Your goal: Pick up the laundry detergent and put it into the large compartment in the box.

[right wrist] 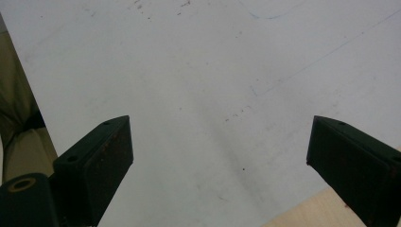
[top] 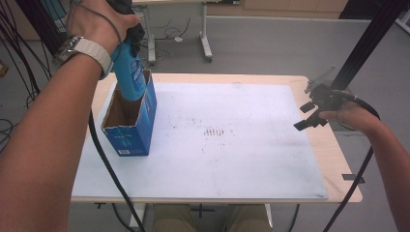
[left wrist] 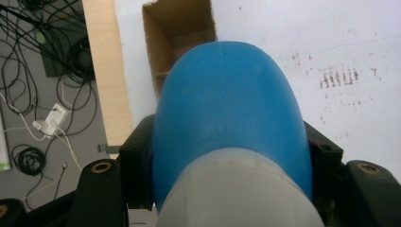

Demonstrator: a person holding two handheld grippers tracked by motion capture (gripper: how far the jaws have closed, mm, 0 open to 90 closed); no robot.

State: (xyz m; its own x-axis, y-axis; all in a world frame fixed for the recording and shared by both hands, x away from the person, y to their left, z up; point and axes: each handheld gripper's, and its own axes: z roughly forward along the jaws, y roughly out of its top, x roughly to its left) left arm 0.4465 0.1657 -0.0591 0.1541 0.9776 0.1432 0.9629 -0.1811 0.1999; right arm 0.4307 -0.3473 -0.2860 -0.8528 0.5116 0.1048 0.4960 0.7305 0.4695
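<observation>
Left gripper point(left wrist: 227, 189) is clamping a blue bottle point(left wrist: 229, 118), jaws pressing on both flanks just past the pale cap end point(left wrist: 236, 194). In the high view the left gripper point(top: 126, 34) is hanging the bottle point(top: 129, 72) base-down, with the base sitting at the mouth of the open box point(top: 130, 118), toward its far end.

Risks, working outward:

- Grip is sitting on a rounded, slick-looking shoulder. Pads are biting a curve, not a flat, so the bottle may be creeping or rotating in the jaws if it gets nudged sideways.
- Base is passing close to the box's far wall and torn top edge point(top: 147, 79). Any drift and it is catching the cardboard rather than going in.
- The box is light, empty-looking and nothing is bracing it. A snag is likely pushing it along the white sheet point(top: 232, 140) or tipping it over; it is already standing near the left edge of the table point(top: 333, 150).
- From the left gripper view the bottle is blocking most of the box point(left wrist: 182, 42), so alignment with the opening is hard to judge; I can't tell how far the base is actually inside.
- Letting go too early means a drop onto the box floor, probably tilting against a wall.

Right gripper point(top: 314, 108) is hovering wide open over the right side of the table, holding nothing, well apart from the box. The right gripper point(right wrist: 220, 156) is looking at bare sheet point(right wrist: 198, 71), so it isn't steadying anything.
</observation>
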